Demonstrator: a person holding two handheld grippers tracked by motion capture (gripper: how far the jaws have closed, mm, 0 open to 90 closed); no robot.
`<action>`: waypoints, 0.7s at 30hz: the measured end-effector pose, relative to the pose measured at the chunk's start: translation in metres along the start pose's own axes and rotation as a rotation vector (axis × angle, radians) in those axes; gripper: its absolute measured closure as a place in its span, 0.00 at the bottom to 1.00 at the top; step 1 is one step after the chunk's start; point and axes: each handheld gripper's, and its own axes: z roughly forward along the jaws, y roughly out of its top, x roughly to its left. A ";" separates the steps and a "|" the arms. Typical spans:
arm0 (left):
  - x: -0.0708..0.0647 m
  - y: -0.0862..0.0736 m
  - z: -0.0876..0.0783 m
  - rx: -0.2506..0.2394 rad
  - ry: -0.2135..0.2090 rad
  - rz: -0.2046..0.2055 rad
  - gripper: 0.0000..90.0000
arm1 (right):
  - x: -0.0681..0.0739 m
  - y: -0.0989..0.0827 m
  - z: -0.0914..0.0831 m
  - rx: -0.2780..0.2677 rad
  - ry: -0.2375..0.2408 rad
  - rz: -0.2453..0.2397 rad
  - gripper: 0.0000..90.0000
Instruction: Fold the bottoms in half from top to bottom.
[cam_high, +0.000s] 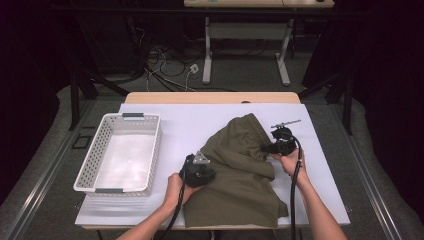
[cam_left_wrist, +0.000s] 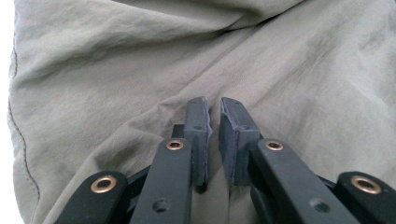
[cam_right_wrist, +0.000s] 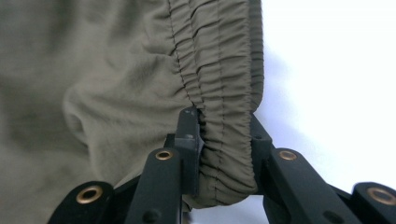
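Right tool (cam_right_wrist: 219, 140) pinching the gathered waistband of the olive garment (cam_high: 240, 165); left tool (cam_left_wrist: 215, 135) nearly pressed together over its cloth.

Olive garment lies crumpled on the white counter (cam_high: 320, 150), right of centre, its elastic waistband (cam_right_wrist: 219, 93) at about 2 o'clock of the heap and its loose end toward 6 o'clock; the white basket (cam_high: 90, 155) stands well apart at 9 o'clock. Right tool's jaws have the bunched waistband clamped between the pads. Left tool sits at the heap's 9 o'clock edge, jaws a sliver apart, and whether any cloth is caught there I cannot tell. I judge the fabric thin, light, limp and somewhat slick: it will sag and slide, so the thick elastic band or a seam is the surest place to grip.
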 end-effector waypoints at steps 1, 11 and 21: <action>0.000 0.000 0.000 -0.004 -0.002 -0.004 0.89 | 0.003 0.001 -0.004 -0.016 -0.001 -0.027 0.82; -0.001 0.002 -0.009 -0.014 0.004 -0.003 0.62 | 0.047 0.009 -0.039 -0.138 -0.018 -0.252 0.83; 0.000 0.001 -0.018 0.001 0.011 0.006 0.34 | 0.087 -0.001 -0.053 -0.173 0.001 -0.439 0.82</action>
